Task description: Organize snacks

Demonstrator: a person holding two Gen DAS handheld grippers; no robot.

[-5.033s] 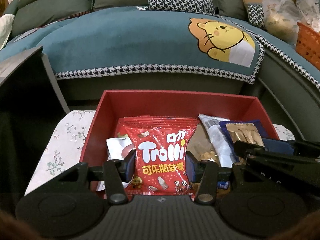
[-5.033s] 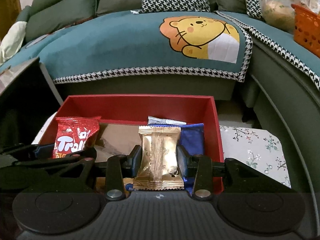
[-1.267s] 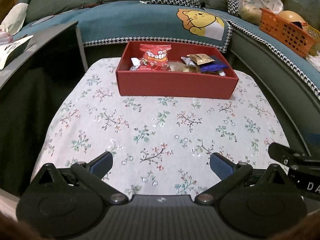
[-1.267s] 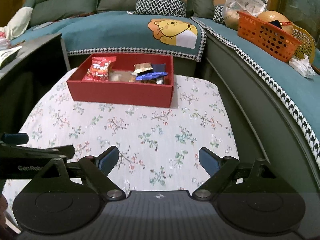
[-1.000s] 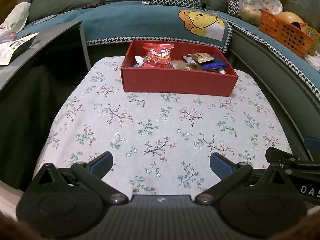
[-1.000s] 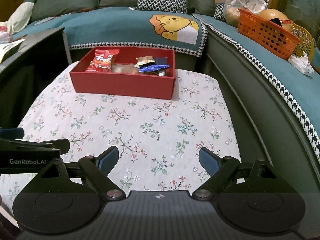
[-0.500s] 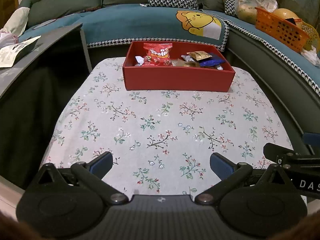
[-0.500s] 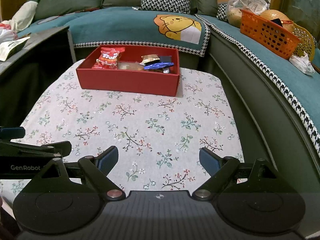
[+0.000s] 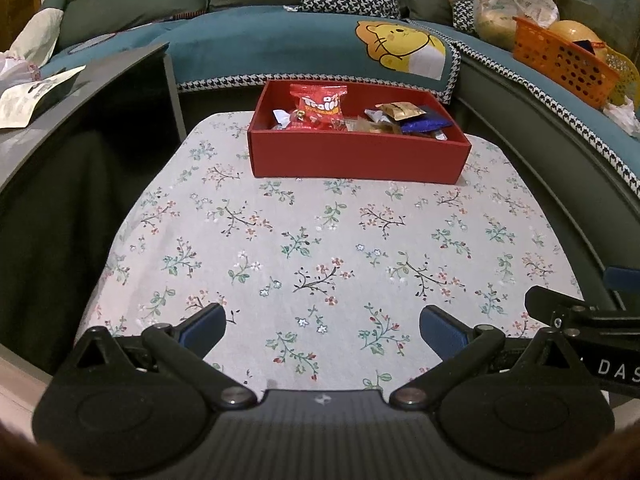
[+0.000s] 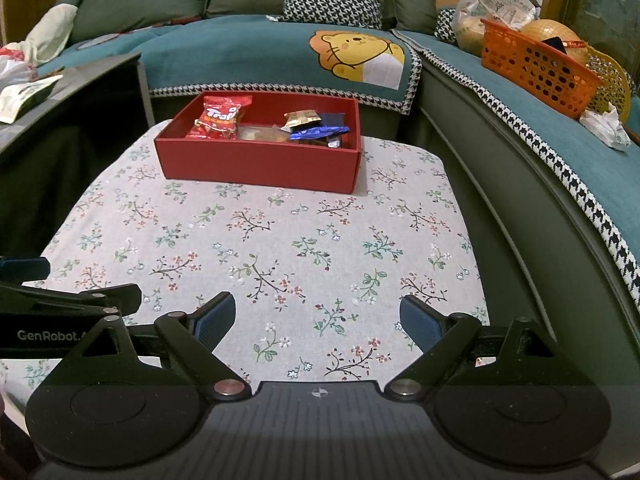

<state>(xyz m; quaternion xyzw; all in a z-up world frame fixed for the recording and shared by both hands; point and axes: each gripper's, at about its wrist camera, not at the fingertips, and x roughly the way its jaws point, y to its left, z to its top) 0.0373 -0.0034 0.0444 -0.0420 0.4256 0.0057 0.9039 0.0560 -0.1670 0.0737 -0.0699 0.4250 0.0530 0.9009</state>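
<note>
Hovering wide open and empty, the left gripper [image 9: 322,328] and right gripper [image 10: 318,318] face a snack-filled red box [image 9: 356,158] across the floral tablecloth [image 9: 320,240].

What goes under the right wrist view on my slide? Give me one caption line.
Open right gripper above the floral tablecloth, facing the red box of snacks.

Red snack box [image 9: 356,156] on floral tablecloth [image 9: 320,248], wide-spread left hand-held gripper [image 9: 322,326] well short of it.
</note>
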